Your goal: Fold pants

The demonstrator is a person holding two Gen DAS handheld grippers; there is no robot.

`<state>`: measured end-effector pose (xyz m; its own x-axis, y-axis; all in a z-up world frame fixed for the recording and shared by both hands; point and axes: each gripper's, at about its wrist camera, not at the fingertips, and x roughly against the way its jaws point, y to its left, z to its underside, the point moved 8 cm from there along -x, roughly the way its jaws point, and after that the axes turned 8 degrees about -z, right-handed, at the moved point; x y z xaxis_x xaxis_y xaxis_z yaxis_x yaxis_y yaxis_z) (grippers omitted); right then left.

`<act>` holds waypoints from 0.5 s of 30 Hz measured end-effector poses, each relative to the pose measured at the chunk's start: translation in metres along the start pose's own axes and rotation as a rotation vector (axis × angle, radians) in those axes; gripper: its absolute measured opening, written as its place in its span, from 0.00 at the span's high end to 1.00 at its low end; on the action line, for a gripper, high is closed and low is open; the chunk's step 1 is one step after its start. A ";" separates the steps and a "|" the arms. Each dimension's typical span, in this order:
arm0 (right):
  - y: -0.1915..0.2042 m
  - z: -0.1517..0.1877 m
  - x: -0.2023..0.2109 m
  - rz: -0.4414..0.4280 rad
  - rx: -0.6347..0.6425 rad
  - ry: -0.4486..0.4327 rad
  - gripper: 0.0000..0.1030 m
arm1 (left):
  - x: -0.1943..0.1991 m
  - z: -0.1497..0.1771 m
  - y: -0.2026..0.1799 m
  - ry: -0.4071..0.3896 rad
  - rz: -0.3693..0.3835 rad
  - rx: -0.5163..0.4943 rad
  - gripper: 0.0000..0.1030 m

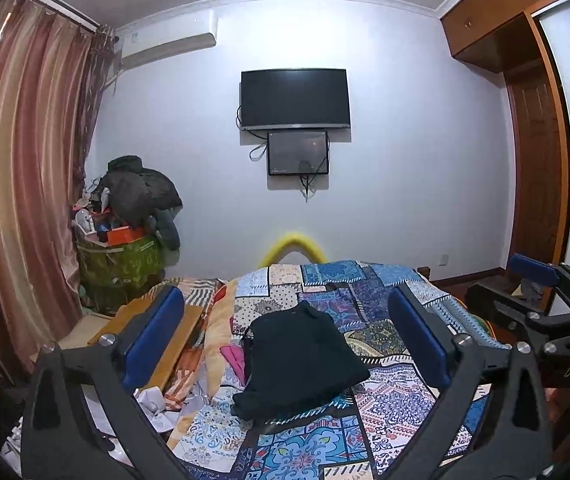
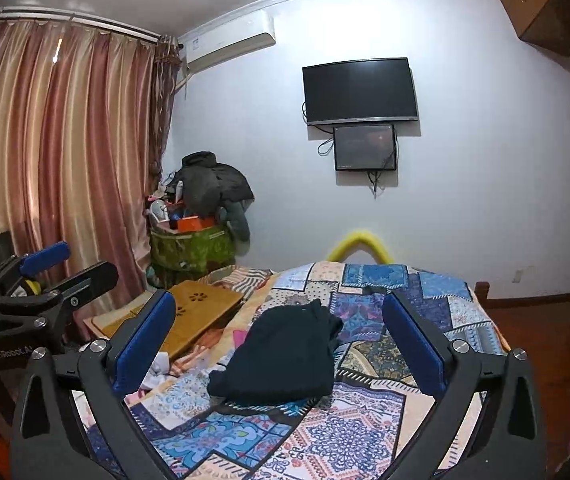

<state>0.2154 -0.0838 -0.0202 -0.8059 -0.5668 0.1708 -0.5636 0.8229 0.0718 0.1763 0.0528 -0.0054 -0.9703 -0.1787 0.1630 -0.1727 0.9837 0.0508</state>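
Note:
Dark pants (image 1: pixel 303 360) lie folded in a compact bundle on the patchwork bedspread (image 1: pixel 389 400); they also show in the right wrist view (image 2: pixel 285 356). My left gripper (image 1: pixel 285 336) is open and empty, held above and in front of the pants, its blue pads spread wide. My right gripper (image 2: pixel 281 340) is open and empty, also held back from the pants. The right gripper shows at the right edge of the left wrist view (image 1: pixel 545 300), and the left gripper at the left edge of the right wrist view (image 2: pixel 45 280).
A wooden lap table (image 2: pixel 189 316) lies at the bed's left side among crumpled bedding (image 1: pixel 189 396). A green bin (image 2: pixel 193 248) piled with clothes stands by the curtain (image 2: pixel 65 168). A TV (image 2: pixel 361 90) hangs on the far wall. A wooden wardrobe (image 1: pixel 533 184) is at right.

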 end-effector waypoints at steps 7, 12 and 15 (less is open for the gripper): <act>-0.002 0.003 0.003 0.002 -0.008 0.006 0.00 | 0.002 0.002 -0.003 -0.008 0.000 -0.006 0.00; -0.002 0.002 0.004 0.005 -0.009 0.004 0.00 | 0.001 0.005 -0.005 0.000 0.000 -0.007 0.00; -0.001 0.002 0.005 0.009 -0.006 0.005 0.00 | 0.000 0.007 -0.006 0.006 0.001 -0.006 0.00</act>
<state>0.2115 -0.0876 -0.0216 -0.8098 -0.5595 0.1767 -0.5555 0.8280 0.0760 0.1757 0.0473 -0.0121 -0.9694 -0.1776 0.1693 -0.1703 0.9838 0.0567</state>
